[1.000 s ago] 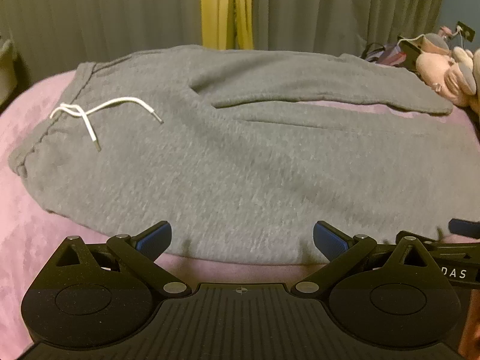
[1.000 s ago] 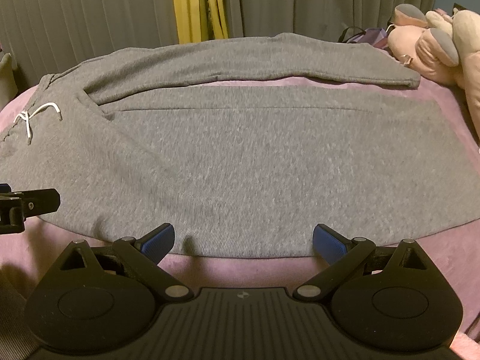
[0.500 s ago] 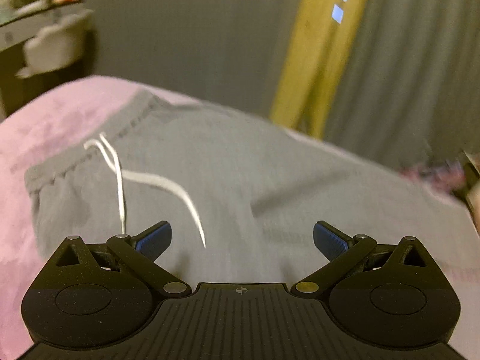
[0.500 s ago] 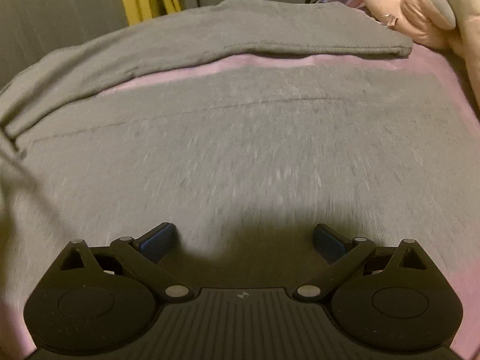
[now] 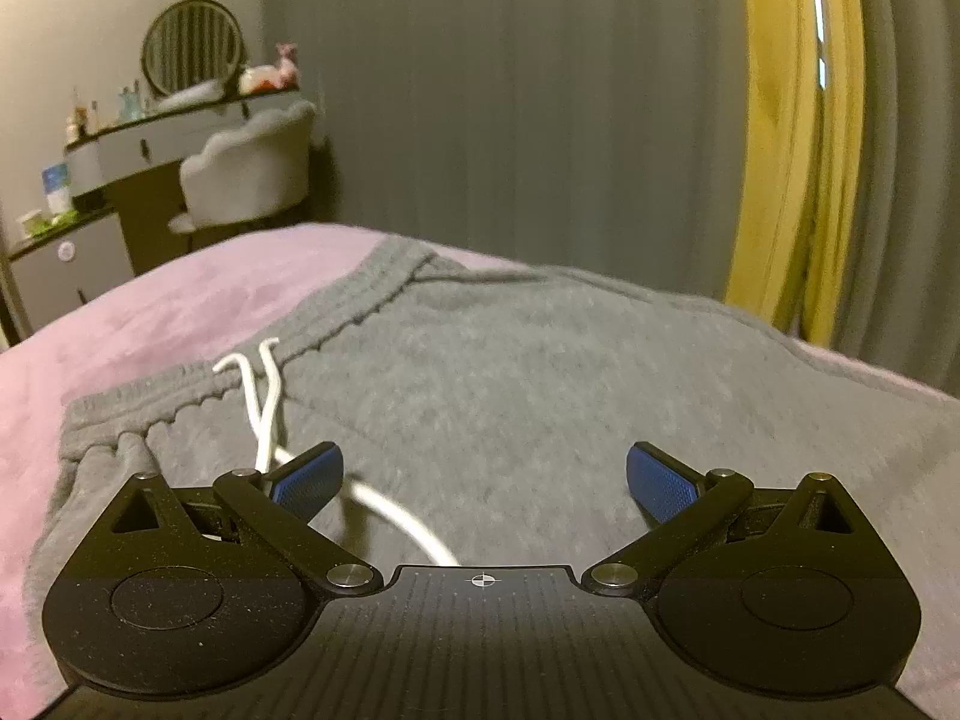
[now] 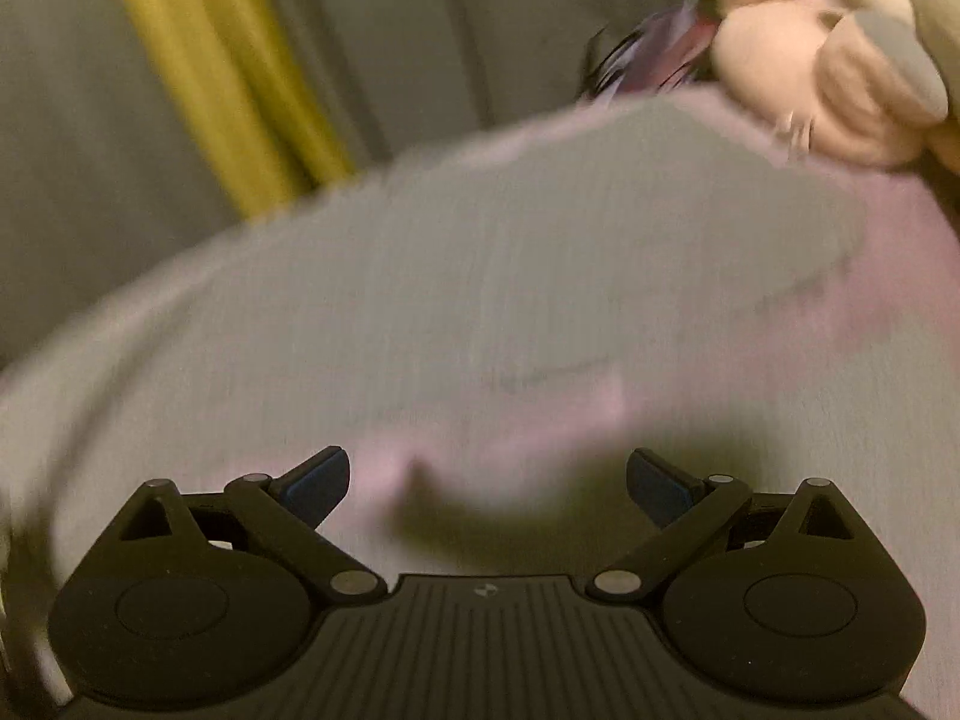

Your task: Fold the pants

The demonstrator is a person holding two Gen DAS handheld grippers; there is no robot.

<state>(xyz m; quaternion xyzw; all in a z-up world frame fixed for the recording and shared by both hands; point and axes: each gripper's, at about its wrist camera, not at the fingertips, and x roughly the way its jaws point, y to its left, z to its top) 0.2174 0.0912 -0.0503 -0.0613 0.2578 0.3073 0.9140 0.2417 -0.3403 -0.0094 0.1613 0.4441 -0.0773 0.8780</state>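
Grey sweatpants [image 5: 540,372] lie flat on a pink bed cover [image 5: 150,312]. In the left wrist view I see the elastic waistband [image 5: 198,390] and white drawstring [image 5: 270,408], which runs under my left fingers. My left gripper [image 5: 483,480] is open and empty, low over the waist end. In the blurred right wrist view the pant legs [image 6: 480,276] stretch toward the hem [image 6: 840,240]. My right gripper [image 6: 486,480] is open and empty, low over the legs, with pink cover showing between them.
Grey curtains [image 5: 510,120] with a yellow strip [image 5: 780,150] hang behind the bed. A vanity desk [image 5: 120,144] and padded chair [image 5: 252,174] stand at the left. Pink plush toys [image 6: 840,72] lie at the bed's right end.
Both grippers have moved forward from the near edge and apart: the left toward the waistband, the right toward the leg hems. Both stay open.
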